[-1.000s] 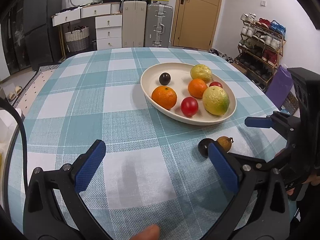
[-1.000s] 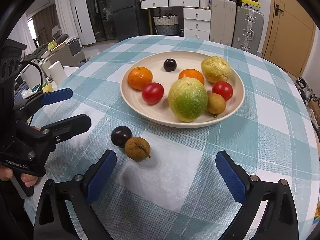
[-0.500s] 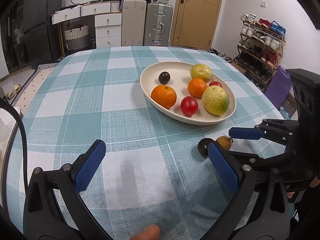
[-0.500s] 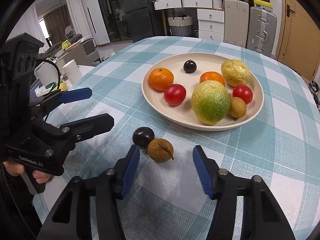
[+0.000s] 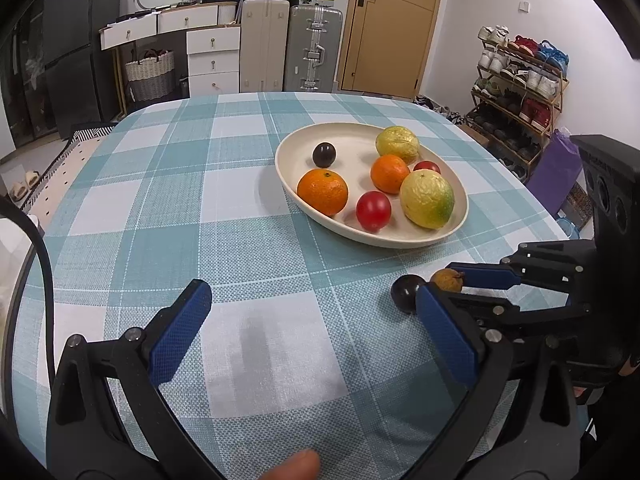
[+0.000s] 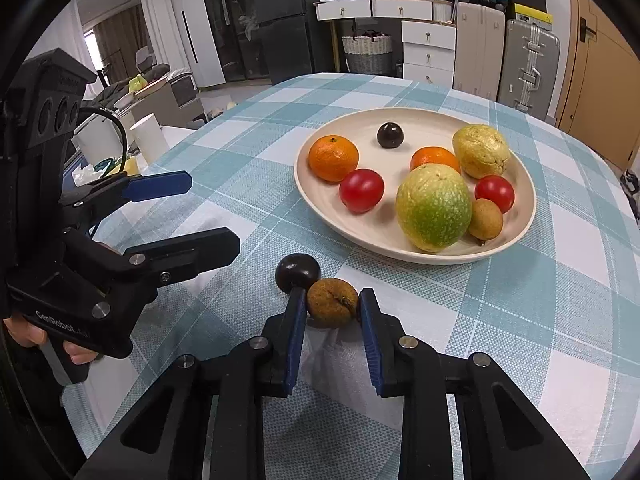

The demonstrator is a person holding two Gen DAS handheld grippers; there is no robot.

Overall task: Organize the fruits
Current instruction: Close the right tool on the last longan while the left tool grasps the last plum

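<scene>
1. Left wrist view looks low along the checked tablecloth (image 5: 248,248) toward the door (image 5: 390,24); the fruit plate (image 5: 292,152) lies ahead-right.
2. Right wrist view sits closer, facing the drawers (image 6: 428,50); both share the plate (image 6: 528,196).

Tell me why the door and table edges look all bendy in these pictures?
Fisheye lenses: in the left wrist view the tan wooden door bows; in the right wrist view the teal checked tablecloth curves, corners go black, and only the small brown wrinkled fruit centre-frame looks true.

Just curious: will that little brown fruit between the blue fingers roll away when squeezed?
The brown fruit looks round, so it may roll or squirt out. Its skin seems rough, which should help. The dark fruit touching it could get nudged.
</scene>
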